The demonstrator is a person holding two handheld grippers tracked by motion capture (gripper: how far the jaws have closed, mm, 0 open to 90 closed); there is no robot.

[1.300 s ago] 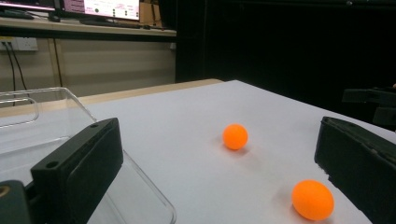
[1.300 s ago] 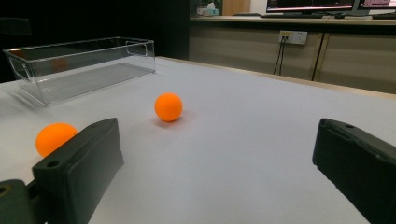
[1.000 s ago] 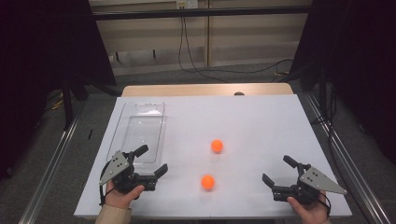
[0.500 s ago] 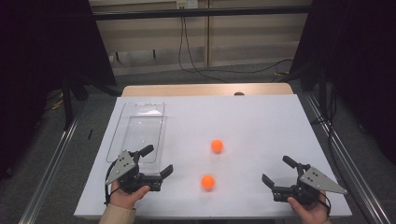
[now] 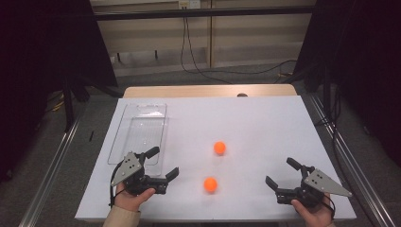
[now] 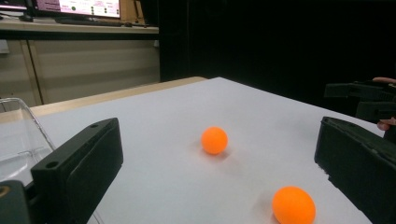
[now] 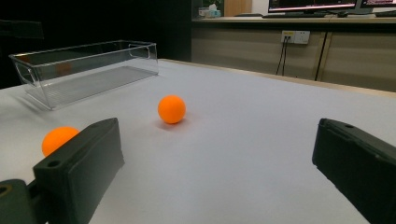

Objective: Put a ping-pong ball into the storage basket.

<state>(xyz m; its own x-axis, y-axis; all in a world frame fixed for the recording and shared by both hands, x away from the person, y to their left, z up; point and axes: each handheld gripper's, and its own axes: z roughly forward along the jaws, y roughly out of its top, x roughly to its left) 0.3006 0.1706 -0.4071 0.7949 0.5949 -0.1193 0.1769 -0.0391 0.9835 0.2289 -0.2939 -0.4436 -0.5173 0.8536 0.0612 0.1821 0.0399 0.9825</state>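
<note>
- Since the earlier pictures, the left gripper [image 5: 165,163] has slid right along the near edge of the table [image 5: 265,123], closer to the near ball [image 5: 210,184]; the right gripper [image 5: 282,173] has stayed where it was.
- At the far left lies a clear plastic tray [image 5: 142,127], long side running near to far, with nothing in it; its near end sits just behind the left gripper.
- That gripper, held in the person's left hand [image 5: 132,198], has its jaws spread wide and holds nothing; it points right, toward the near ball, which lies a little apart from it.
- In the left gripper view the near ball [image 6: 294,205] sits low between the jaws, closer to the right-hand one.
- Both orange balls rest on the white table top, near its middle: the far ball [image 5: 219,147] lies a bit right of and beyond the near one, and they do not touch.
- At the near right, the right gripper is released too, jaws wide, gripping nothing, well apart from both balls.
</note>
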